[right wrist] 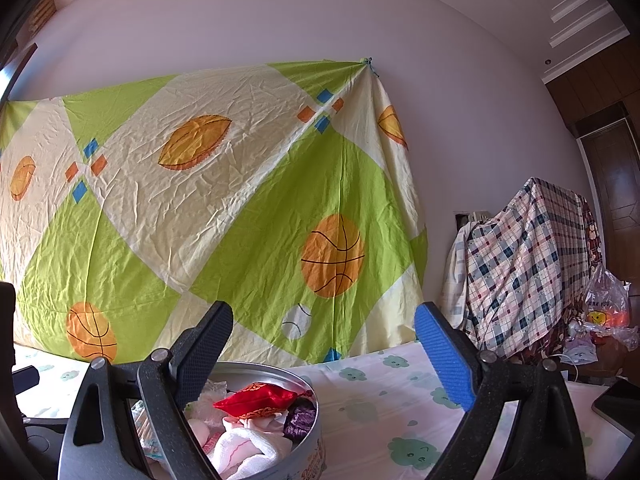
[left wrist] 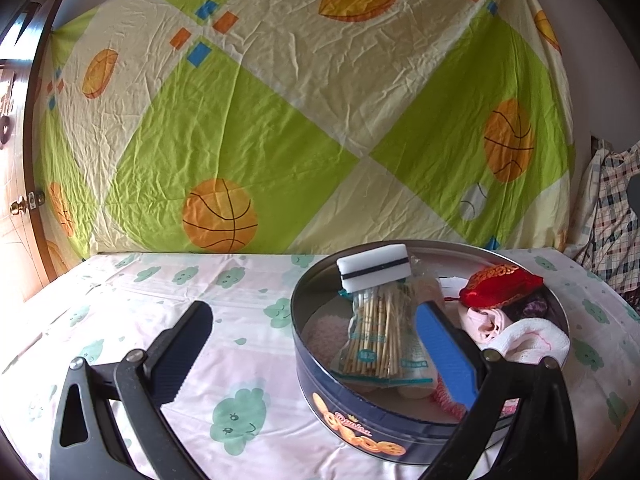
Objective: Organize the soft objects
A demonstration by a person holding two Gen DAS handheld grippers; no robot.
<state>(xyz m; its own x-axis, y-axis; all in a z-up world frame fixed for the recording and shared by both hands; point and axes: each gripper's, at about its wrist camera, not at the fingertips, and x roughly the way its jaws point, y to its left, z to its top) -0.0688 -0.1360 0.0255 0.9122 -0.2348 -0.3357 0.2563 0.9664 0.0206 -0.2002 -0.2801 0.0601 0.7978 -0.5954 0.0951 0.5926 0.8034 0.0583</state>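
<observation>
A round dark-blue cookie tin (left wrist: 360,424) stands on the table. It holds a white sponge with a dark stripe (left wrist: 374,267), a bag of cotton swabs (left wrist: 380,336), a red embroidered pouch (left wrist: 500,286), a white-pink towel (left wrist: 528,344) and purple fabric (left wrist: 534,308). My left gripper (left wrist: 316,340) is open and empty; its blue finger sits over the tin, its black finger left of it. My right gripper (right wrist: 324,344) is open and empty above the tin (right wrist: 312,452), where the red pouch (right wrist: 260,398) and towel (right wrist: 248,452) also show.
The table wears a white cloth with green cloud prints (left wrist: 200,320). A basketball-print sheet (left wrist: 280,120) hangs behind it. A plaid-covered pile (right wrist: 532,264) and a plastic bag (right wrist: 604,308) stand at the right. A dark phone (right wrist: 620,404) lies on the table's right edge. A door (left wrist: 16,184) is at the left.
</observation>
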